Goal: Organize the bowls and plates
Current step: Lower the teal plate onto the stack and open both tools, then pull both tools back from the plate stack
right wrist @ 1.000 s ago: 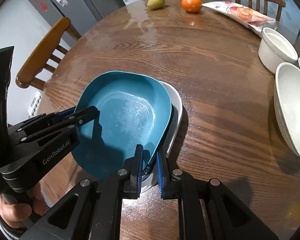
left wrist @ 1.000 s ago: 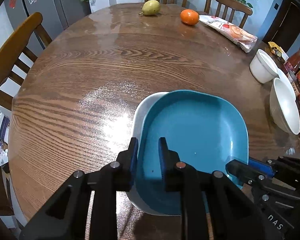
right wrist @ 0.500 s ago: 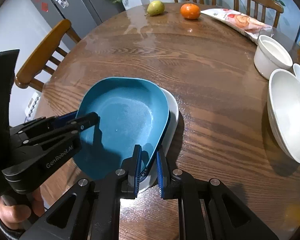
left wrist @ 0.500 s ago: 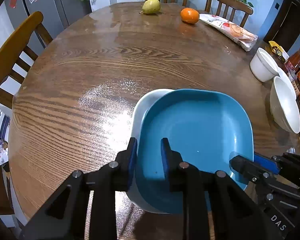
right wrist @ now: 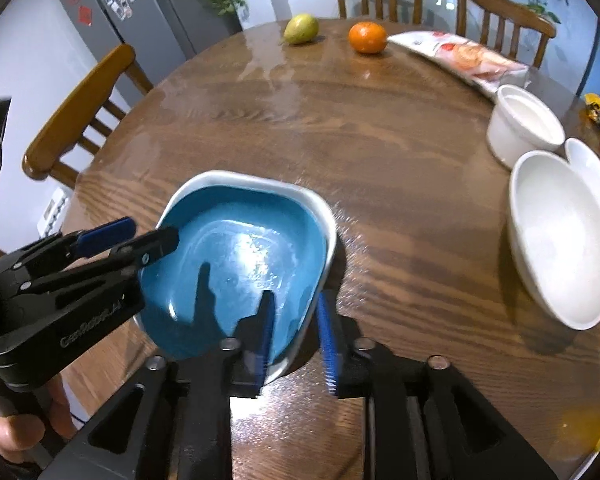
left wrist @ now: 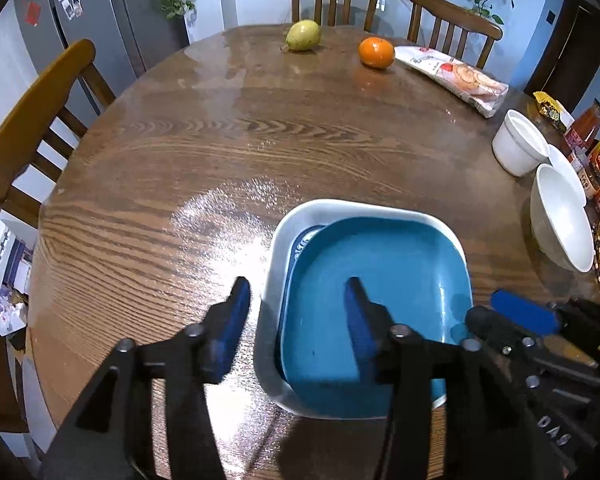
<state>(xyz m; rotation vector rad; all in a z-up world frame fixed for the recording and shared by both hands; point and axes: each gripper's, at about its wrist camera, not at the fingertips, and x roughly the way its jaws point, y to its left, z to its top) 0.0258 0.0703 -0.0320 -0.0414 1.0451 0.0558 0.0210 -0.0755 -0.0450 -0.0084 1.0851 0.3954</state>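
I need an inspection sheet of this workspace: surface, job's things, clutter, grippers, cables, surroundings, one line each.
Surface: round wooden table, glossy.
Job's things: blue plate nested in white plate; white bowls and white ramekin at the right edge.
Clutter: pear, orange, snack packet, sauce bottles.
Grippers: left hand-held gripper and right hand-held gripper both opening, plate rims between the jaws, pads clear.
Cables: nothing seen.
Surroundings: wooden chairs, fridge.
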